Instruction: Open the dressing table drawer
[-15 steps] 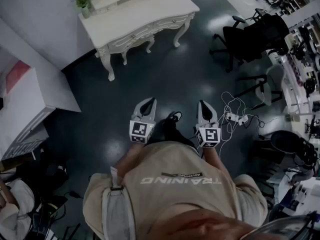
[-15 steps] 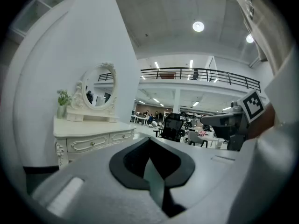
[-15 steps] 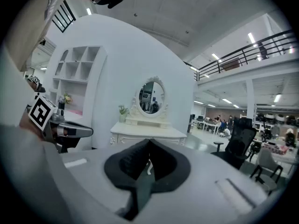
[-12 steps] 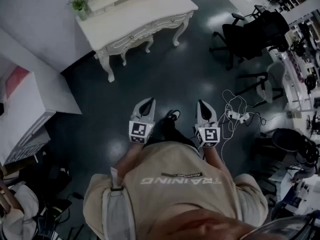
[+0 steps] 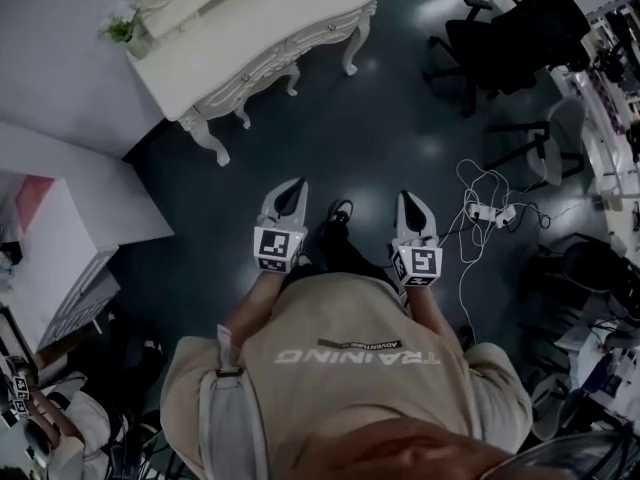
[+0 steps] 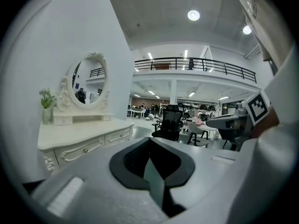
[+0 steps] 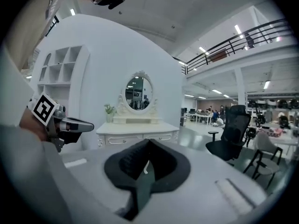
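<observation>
The white dressing table [image 5: 250, 23] stands across the dark floor, with its carved drawers [image 5: 265, 66] shut along the front edge. In the left gripper view the dressing table [image 6: 81, 134] lies ahead to the left, under an oval mirror [image 6: 88, 80]. The right gripper view has the dressing table [image 7: 138, 133] straight ahead. My left gripper [image 5: 291, 188] and right gripper [image 5: 411, 200] are held side by side in front of the person's chest, well short of the table. The left gripper [image 6: 150, 140] and the right gripper [image 7: 148, 141] are both shut with nothing between their jaws.
Black office chairs [image 5: 500, 53] stand to the right of the table. A white cable with a power strip [image 5: 485, 213] lies on the floor at right. A white shelf unit [image 5: 60, 238] sits at left. A small plant [image 5: 125, 30] stands on the table's left end.
In the head view the dressing table has slid up and to the left, and the chairs and cable have shifted too. Both grippers stay side by side before the chest, still shut.
</observation>
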A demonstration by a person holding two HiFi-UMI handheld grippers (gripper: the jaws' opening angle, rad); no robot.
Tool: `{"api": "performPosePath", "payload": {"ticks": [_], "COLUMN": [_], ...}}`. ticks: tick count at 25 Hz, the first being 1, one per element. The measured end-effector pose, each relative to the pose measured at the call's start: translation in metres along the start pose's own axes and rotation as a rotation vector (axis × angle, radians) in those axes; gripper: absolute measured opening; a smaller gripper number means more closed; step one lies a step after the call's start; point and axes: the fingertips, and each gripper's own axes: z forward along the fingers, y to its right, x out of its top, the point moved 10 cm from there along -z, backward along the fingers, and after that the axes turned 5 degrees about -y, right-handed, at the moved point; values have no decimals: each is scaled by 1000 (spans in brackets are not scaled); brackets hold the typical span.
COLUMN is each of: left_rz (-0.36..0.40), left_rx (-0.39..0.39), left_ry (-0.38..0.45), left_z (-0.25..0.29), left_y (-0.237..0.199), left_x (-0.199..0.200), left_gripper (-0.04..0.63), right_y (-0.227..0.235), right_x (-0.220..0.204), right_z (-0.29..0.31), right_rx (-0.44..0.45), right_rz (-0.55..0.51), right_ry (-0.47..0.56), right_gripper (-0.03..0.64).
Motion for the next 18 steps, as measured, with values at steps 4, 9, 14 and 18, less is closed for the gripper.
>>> {"api": "performPosePath", "payload": {"ticks": [4,9,14,18], "left_rz": [69,91,57,28], "left_rx": [-11,21,69,95], "left_ry": [-8,-32,-45,-32], "left_z": [42,109,167,211], "left_y": [-4,-14,-13,-15], "left_x": [31,52,75,83], "left_gripper": [8,8,8,8], "right_y": [32,81,136,167], "right_x": [4,13,24,31], "right_z": [43,112,172,225], "right_rx": [15,60,122,156], "right_rz": [49,87,46,22], "right_ry": [-3,18,19,35], "right_gripper": [3,3,3,3]}}
